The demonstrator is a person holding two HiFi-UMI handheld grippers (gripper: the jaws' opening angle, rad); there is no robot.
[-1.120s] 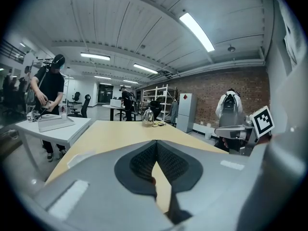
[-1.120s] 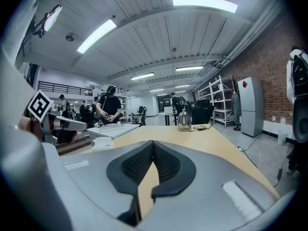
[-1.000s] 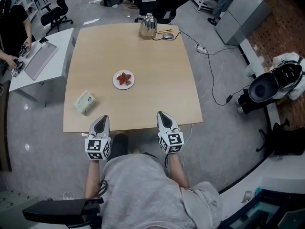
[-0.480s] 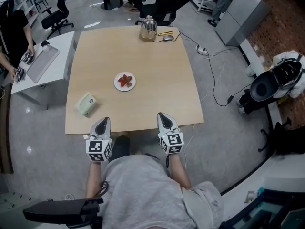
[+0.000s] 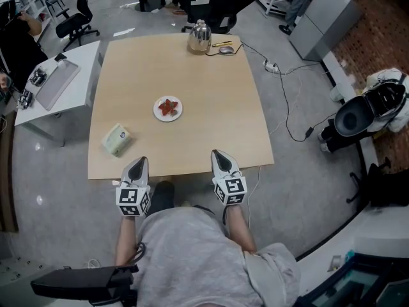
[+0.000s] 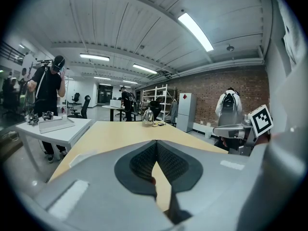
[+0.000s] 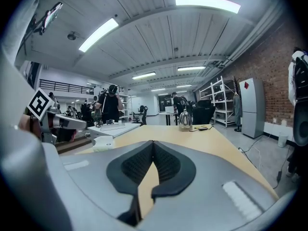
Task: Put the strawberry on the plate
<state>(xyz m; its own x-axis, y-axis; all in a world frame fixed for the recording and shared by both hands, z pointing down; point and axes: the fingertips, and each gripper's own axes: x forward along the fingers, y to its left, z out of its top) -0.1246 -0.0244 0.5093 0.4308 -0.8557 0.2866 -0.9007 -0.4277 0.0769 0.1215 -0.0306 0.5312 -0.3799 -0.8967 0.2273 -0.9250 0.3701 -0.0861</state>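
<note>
A small white plate (image 5: 176,114) lies near the middle of the wooden table (image 5: 217,94), with red strawberry pieces (image 5: 167,107) on it. My left gripper (image 5: 136,160) hovers at the table's near edge, left of centre, and my right gripper (image 5: 218,153) at the same edge to the right. Both point toward the plate, well short of it. In the left gripper view the left gripper (image 6: 156,142) has its jaws closed tip to tip with nothing held. The right gripper (image 7: 153,142) looks the same in the right gripper view.
A green tissue pack (image 5: 115,139) lies near the table's front left. A metal kettle (image 5: 199,36) and a small device (image 5: 225,48) stand at the far edge. A white side table (image 5: 57,82) with a person stands to the left. Cables run across the floor on the right.
Both grippers and everything on the table stay where they were. Only the head view has shifted slightly, and the person at the side table has moved.
</note>
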